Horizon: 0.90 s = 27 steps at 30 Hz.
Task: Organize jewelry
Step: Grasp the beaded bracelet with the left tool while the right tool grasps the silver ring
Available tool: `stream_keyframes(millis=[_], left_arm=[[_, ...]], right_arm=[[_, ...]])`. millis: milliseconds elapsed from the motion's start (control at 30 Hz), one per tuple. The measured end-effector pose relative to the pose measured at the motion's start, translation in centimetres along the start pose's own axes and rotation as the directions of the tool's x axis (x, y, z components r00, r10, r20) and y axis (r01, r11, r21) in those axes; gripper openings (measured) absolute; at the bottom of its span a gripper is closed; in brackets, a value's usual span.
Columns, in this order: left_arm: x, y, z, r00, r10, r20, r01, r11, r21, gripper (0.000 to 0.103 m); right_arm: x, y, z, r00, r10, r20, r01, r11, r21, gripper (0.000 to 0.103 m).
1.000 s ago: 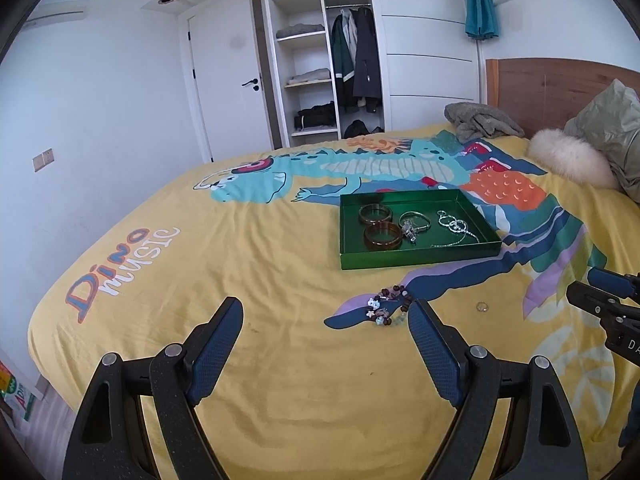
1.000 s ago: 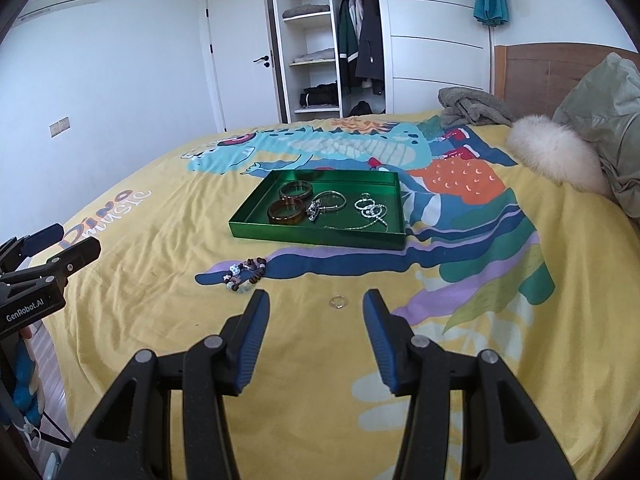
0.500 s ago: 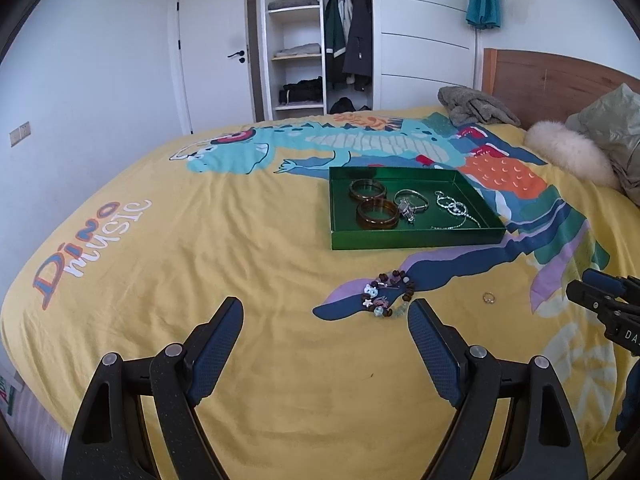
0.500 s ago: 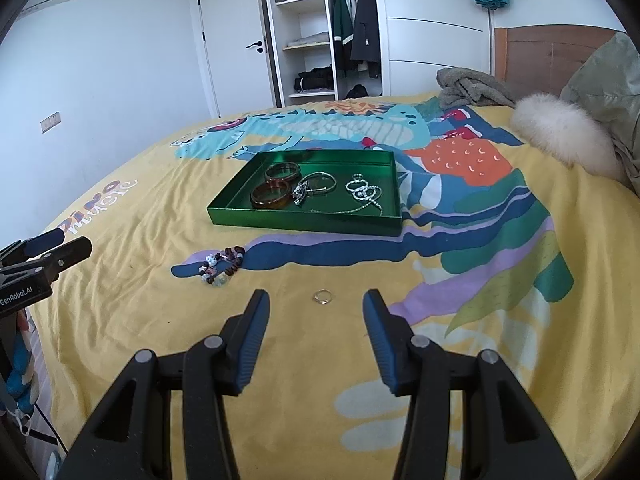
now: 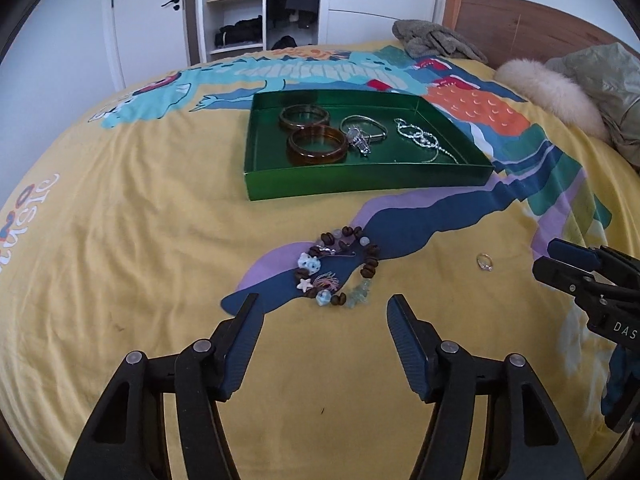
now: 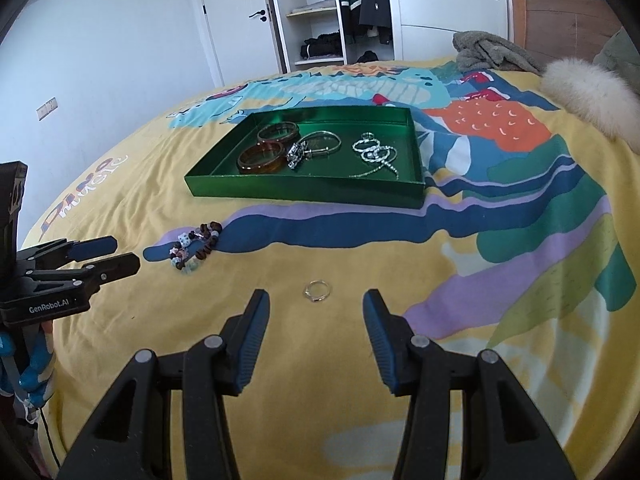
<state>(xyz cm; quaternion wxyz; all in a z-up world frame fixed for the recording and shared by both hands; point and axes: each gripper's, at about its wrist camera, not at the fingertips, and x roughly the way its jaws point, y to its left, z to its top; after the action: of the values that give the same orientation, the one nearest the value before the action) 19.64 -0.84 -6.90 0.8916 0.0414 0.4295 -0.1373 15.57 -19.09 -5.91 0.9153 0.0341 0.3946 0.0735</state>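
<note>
Grippers both above yellow dinosaur bedspread (image 5: 120, 240). Left gripper (image 5: 322, 312) jaws closing, nothing between, beaded bracelet (image 5: 340, 268) just beyond tips. Right gripper (image 6: 316, 308) jaws apart, empty, small ring (image 6: 317, 291) just ahead. Beyond bracelet, green tray (image 6: 308, 190) holds amber bangles (image 6: 260, 158), silver bangle (image 6: 320, 144), silver chain (image 6: 376, 154).

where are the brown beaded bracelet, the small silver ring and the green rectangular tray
brown beaded bracelet (image 5: 340, 270), left wrist view, middle of its loop of beads
small silver ring (image 6: 317, 291), right wrist view, centre of the band
green rectangular tray (image 6: 304, 190), right wrist view, its near wall
</note>
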Motion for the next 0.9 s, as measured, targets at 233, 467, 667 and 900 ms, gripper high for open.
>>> stream_keyframes(millis=[233, 467, 667, 900], left_arm=[[4.6, -0.5, 1.2, 0.998, 0.041, -0.053, -0.04, 0.999, 0.029, 0.068], [7.2, -0.5, 1.6, 0.996, 0.041, -0.083, -0.038, 0.999, 0.032, 0.073], [7.8, -0.6, 1.7, 0.996, 0.029, -0.089, -0.028, 0.999, 0.02, 0.076], [7.9, -1.4, 1.5, 0.996, 0.043, -0.081, -0.039, 0.998, 0.052, 0.066]], right_arm=[[3.4, -0.4, 0.2, 0.999, 0.025, -0.048, -0.025, 1.0, -0.008, 0.047], [5.9, -0.7, 0.1, 0.995, 0.044, -0.091, -0.045, 0.999, -0.015, 0.047], [6.8, -0.4, 0.0, 0.993, 0.046, -0.107, -0.049, 0.998, -0.027, 0.046], [7.8, -0.2, -0.3, 0.991, 0.031, -0.128, -0.037, 0.998, -0.043, 0.029]])
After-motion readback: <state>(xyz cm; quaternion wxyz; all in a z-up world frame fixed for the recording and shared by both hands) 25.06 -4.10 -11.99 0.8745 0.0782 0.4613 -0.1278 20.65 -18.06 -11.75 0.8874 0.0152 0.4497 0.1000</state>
